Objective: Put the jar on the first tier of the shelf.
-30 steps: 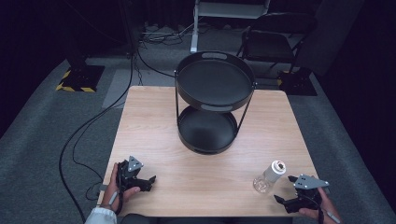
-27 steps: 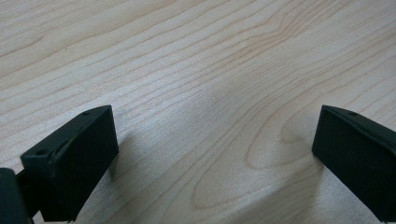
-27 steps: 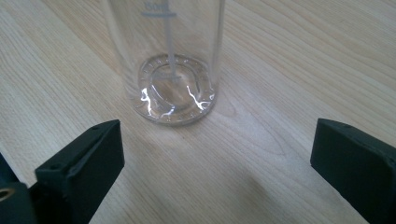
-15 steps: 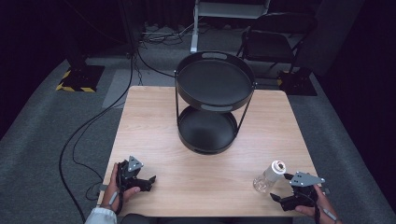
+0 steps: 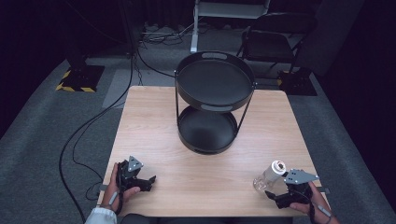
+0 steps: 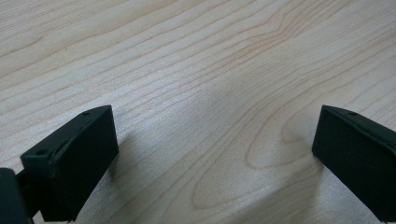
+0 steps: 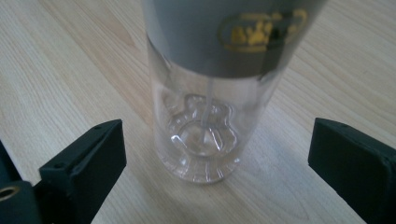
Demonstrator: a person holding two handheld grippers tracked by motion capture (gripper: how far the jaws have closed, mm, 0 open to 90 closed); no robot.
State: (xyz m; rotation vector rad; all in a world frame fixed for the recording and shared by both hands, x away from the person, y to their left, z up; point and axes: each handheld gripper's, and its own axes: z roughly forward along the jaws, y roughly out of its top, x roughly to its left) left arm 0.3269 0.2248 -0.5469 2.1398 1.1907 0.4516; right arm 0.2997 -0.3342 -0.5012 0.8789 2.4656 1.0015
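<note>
Wood table [image 5: 154,121]: right gripper [image 7: 217,163] jaws wide, framing clear bottle [image 7: 210,93] for a grab; left gripper [image 6: 210,154] wide, empty, parked.

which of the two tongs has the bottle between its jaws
The right tongs: their open black jaws stand on either side of the clear plastic bottle with the grey label, not touching it. The left tongs are open over bare light wooden table.
</note>
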